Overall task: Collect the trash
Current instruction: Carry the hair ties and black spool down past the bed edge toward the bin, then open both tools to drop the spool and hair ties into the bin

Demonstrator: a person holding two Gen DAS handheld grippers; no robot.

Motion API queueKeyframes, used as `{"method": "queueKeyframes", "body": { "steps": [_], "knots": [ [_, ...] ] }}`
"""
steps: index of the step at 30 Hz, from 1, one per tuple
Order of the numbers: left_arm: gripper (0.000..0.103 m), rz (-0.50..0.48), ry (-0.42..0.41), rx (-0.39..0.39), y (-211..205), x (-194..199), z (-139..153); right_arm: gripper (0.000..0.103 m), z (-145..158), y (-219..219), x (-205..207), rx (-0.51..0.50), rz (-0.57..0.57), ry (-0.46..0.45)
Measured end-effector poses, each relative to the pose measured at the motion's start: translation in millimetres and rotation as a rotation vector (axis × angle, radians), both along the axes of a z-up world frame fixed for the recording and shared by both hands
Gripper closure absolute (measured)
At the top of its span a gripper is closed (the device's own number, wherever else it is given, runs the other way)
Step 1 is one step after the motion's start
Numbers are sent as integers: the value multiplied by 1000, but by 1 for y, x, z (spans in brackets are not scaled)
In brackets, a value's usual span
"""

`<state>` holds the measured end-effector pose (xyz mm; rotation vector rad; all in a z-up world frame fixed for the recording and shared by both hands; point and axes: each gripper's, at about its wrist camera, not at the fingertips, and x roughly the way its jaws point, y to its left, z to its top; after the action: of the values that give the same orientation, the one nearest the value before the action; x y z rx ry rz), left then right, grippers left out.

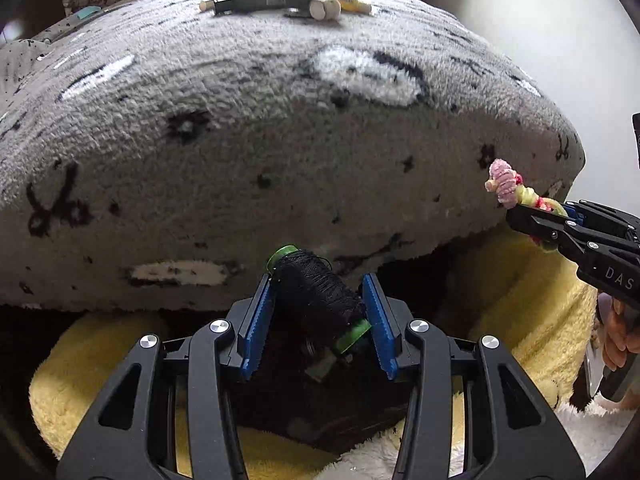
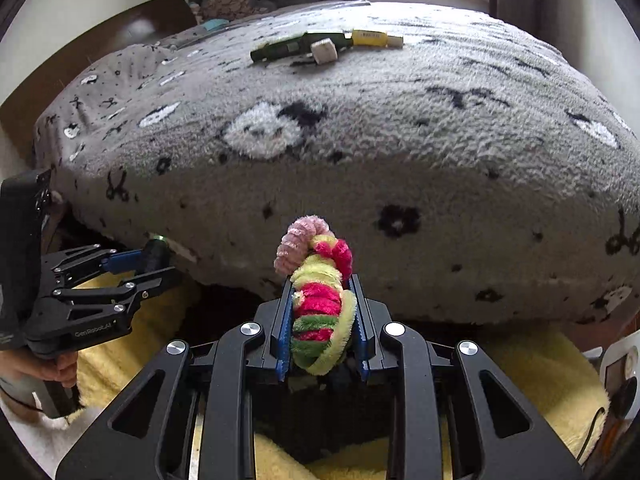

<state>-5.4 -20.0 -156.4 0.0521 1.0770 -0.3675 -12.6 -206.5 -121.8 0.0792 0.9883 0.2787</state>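
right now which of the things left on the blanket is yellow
The yellow box at the right end of the row, beside the dark green bottle and the pale wooden block.

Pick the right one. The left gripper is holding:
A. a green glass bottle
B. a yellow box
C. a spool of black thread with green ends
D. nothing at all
C: in the left wrist view the left gripper has its blue pads closed on the spool of black thread, whose green ends show at both sides.

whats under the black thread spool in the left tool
A dark opening ringed by fluffy yellow fabric lies below the black thread spool. What sits inside it is too dark to tell.
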Motion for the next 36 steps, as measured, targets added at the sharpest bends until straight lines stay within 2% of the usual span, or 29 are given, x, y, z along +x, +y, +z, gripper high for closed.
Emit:
{"method": "queueKeyframes", "body": {
  "steps": [11, 20, 31, 33, 34, 36],
  "knots": [
    [60, -69, 197, 4, -20, -1, -70, 77, -75, 12, 1, 3, 5, 221],
    [60, -118, 374, -16, -30, 4, -114, 77, -120, 18, 4, 41, 2, 376],
    [58, -135, 402, 7, -38, -3, -125, 71, -132, 11, 10, 62, -37, 426],
    [47, -138, 393, 12, -39, -3, -124, 63, -131, 6, 12, 68, -45, 423],
    [46, -140, 388, 13, -44, -3, -123, 58, -130, 3, 13, 72, -49, 420],
    [42, -144, 376, 18, -45, -3, -119, 56, -127, -2, 13, 72, -60, 410]
  ]
}}
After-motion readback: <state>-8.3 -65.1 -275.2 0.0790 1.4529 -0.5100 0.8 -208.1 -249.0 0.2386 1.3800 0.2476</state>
